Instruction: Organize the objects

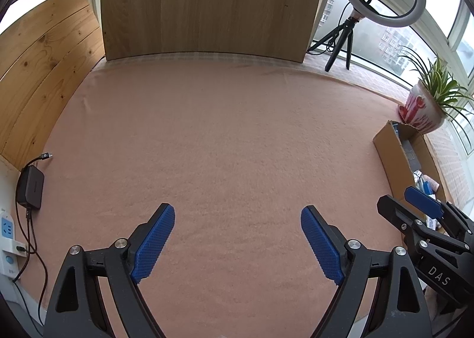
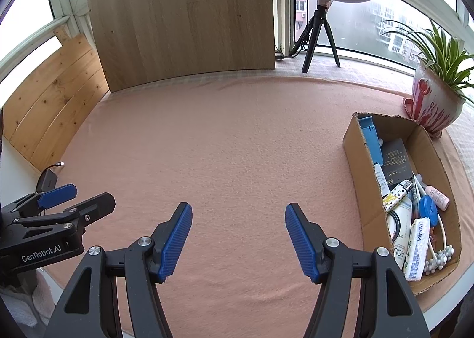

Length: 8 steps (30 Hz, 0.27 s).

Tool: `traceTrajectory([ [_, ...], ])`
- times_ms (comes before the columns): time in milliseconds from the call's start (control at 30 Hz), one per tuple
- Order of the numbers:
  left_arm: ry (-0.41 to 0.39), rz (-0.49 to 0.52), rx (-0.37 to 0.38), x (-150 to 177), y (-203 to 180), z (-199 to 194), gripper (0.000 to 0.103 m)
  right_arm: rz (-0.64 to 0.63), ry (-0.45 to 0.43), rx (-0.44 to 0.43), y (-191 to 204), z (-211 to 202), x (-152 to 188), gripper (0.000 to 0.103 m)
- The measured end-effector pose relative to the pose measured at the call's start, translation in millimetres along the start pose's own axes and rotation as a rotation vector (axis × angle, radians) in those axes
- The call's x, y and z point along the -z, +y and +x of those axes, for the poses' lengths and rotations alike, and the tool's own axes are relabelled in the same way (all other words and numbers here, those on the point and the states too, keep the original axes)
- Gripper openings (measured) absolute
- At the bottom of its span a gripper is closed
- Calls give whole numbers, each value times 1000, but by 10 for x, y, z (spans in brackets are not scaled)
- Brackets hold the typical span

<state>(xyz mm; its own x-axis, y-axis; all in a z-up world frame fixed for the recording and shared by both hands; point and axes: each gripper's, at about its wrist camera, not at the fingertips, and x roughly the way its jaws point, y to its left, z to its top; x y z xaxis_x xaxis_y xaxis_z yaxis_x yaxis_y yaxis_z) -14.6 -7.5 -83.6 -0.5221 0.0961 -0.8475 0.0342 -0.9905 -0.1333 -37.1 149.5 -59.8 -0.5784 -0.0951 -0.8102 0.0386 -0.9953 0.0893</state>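
Pink cloth covers the surface (image 2: 237, 145), bare of loose items, while the small things sit packed in the cardboard box (image 2: 360, 160) at right, both the left hand-held gripper (image 1: 237, 237) and the right hand-held gripper (image 2: 238, 237) spread wide and holding nothing, fitting either unpacking or a finished tidy.

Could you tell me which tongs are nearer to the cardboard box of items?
The right tongs. They hover open just left of the cardboard box, while the left tongs, also open, sit farther left, beyond the right pair.
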Motion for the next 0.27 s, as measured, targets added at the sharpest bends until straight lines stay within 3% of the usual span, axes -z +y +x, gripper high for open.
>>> traceTrajectory([
  [267,1,3,-5,-29,25,130,92,6,13,3,-10,54,1,62],
])
